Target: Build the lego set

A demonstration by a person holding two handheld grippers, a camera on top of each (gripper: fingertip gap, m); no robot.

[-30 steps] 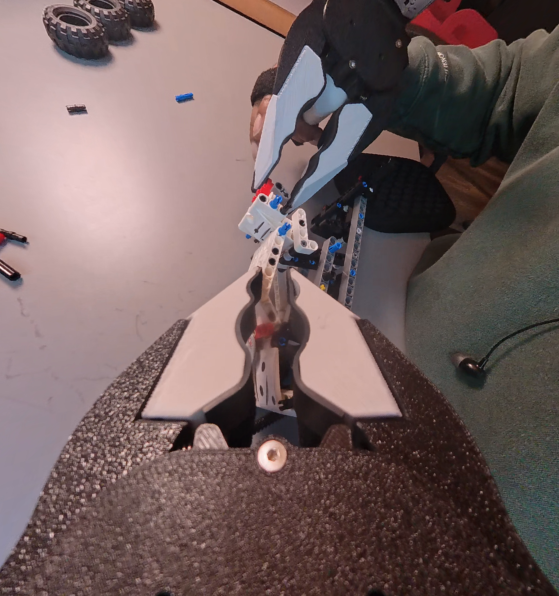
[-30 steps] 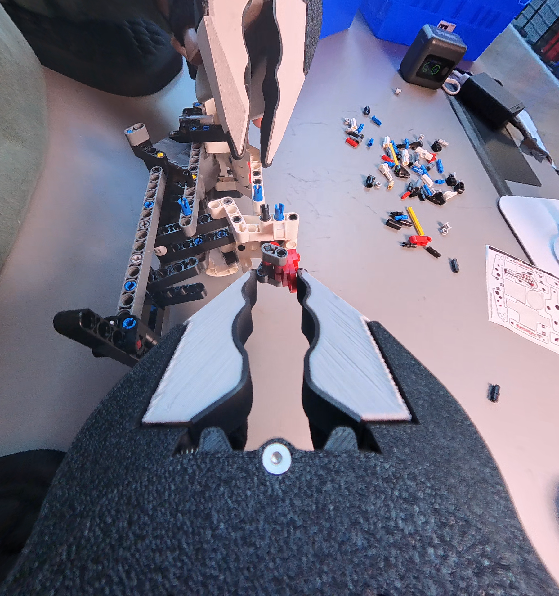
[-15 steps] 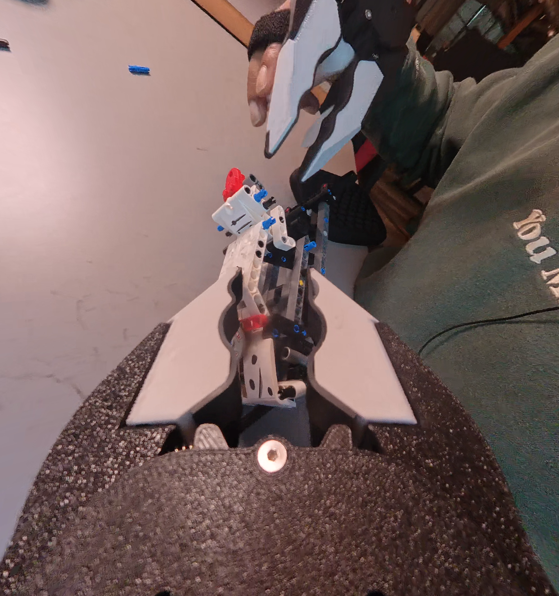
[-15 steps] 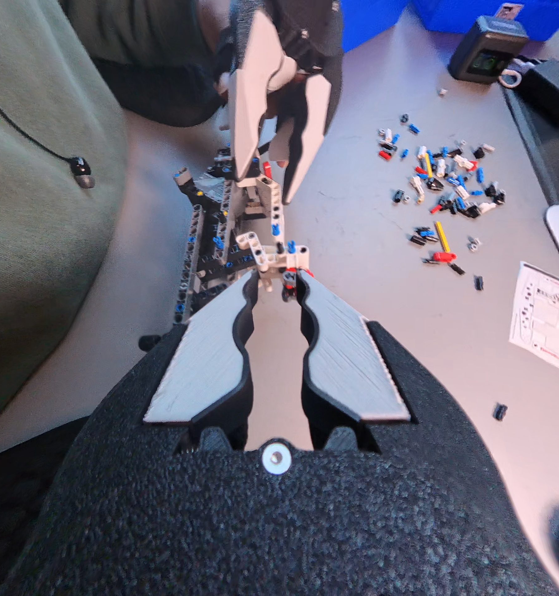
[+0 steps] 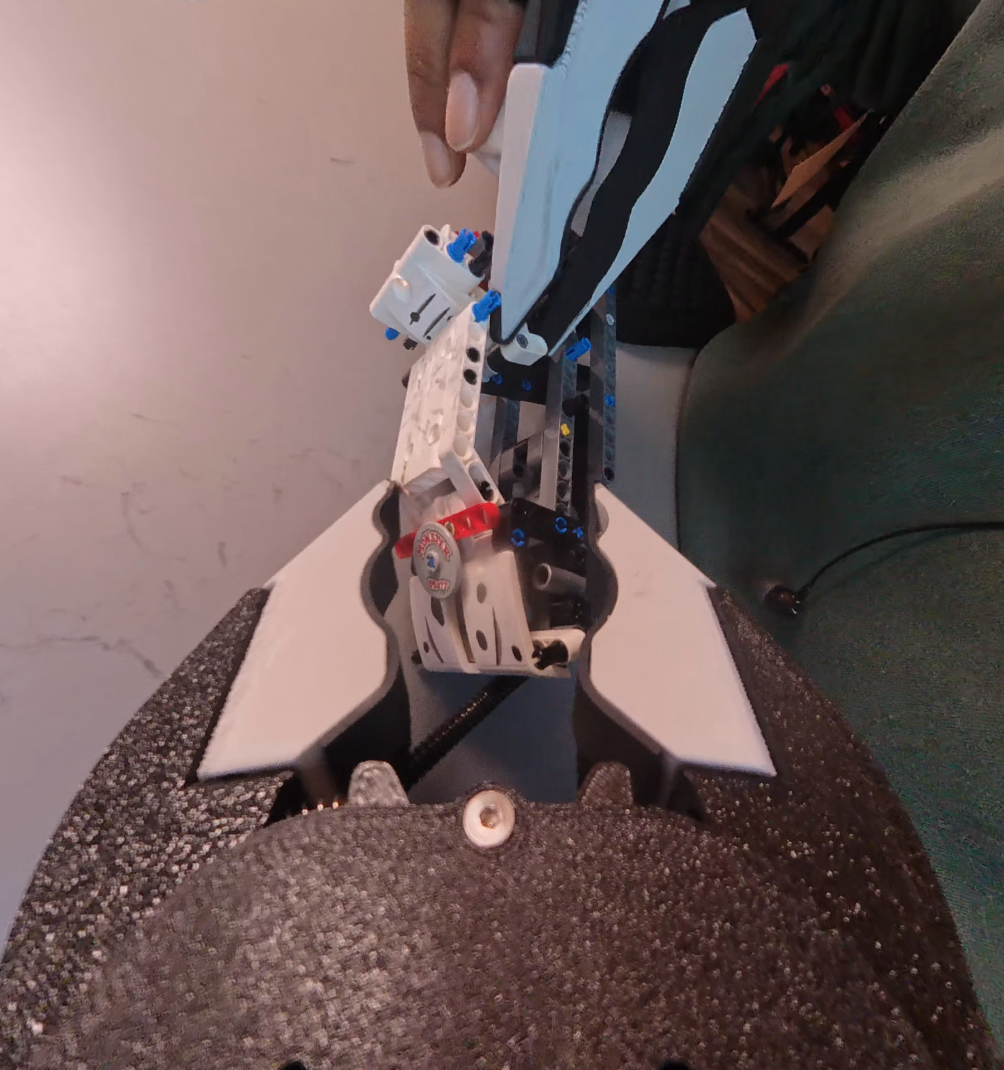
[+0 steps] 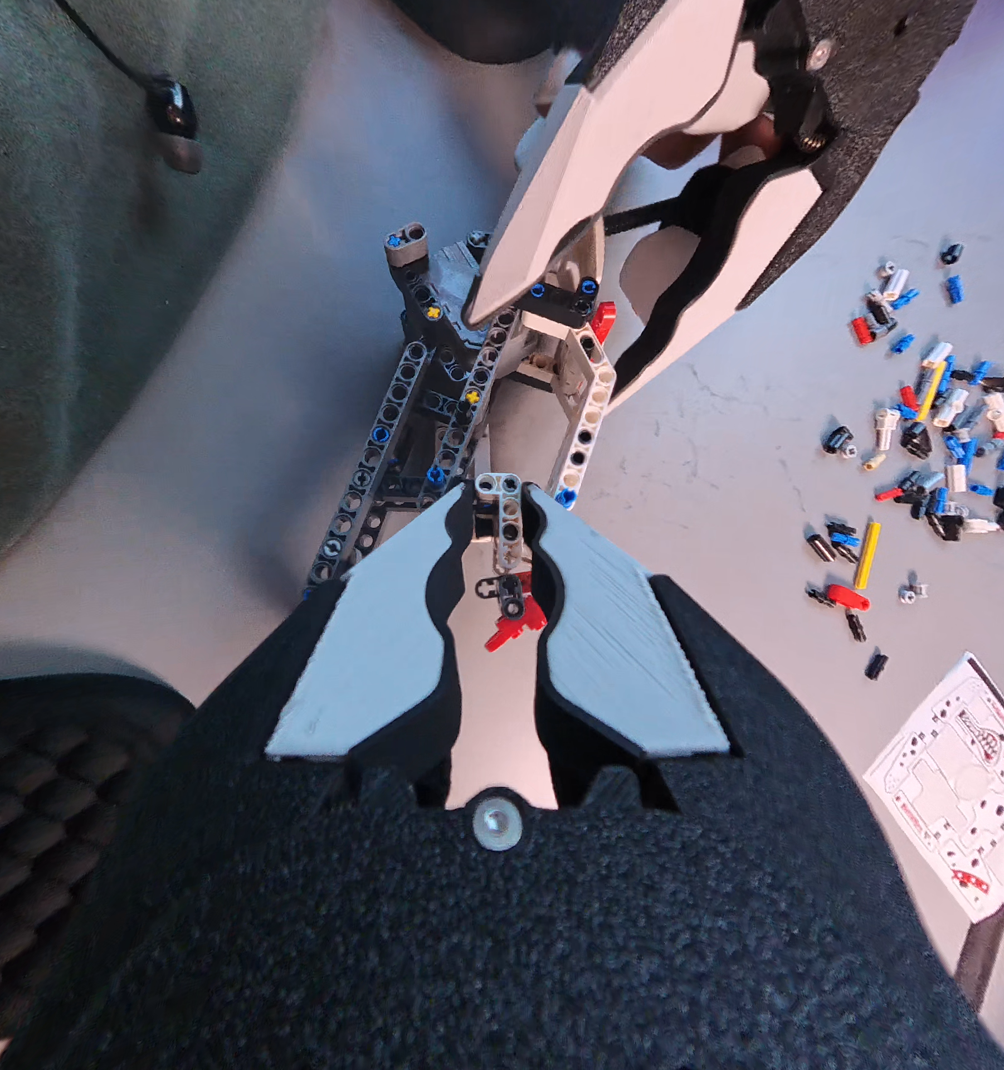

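Left wrist view: left tongs [image 5: 491,556] clamped on near end of model [image 5: 459,417], fingers wide apart with white curved panels and a red beam wedged between them. Model held up off table [image 5: 141,347], long axis pointing away. Right tongs [image 5: 531,341] at far end, tips nearly together on a small white piece; a thumb [image 5: 447,87] alongside.

Right wrist view: right tongs [image 6: 497,498] narrowly parted, pinching a white L-beam [image 6: 508,521] of model [image 6: 430,405]. Small black-and-red connector [image 6: 511,608] hanging off that beam between the fingers. Left tongs [image 6: 546,341] gripping opposite end.

Progress, as judged: frame of long grey beams, black cross-links, blue pins and white body panels already joined — a chassis partly built. No wheels fitted in either view. Heap of loose pins and connectors [image 6: 939,440] on table [image 6: 719,463] to the right, plus a sticker sheet [image 6: 963,787] with stickers mostly unapplied. Much left, then: remaining small parts, stickers, anything beyond the frame. Current step probably seating the L-beam assembly.
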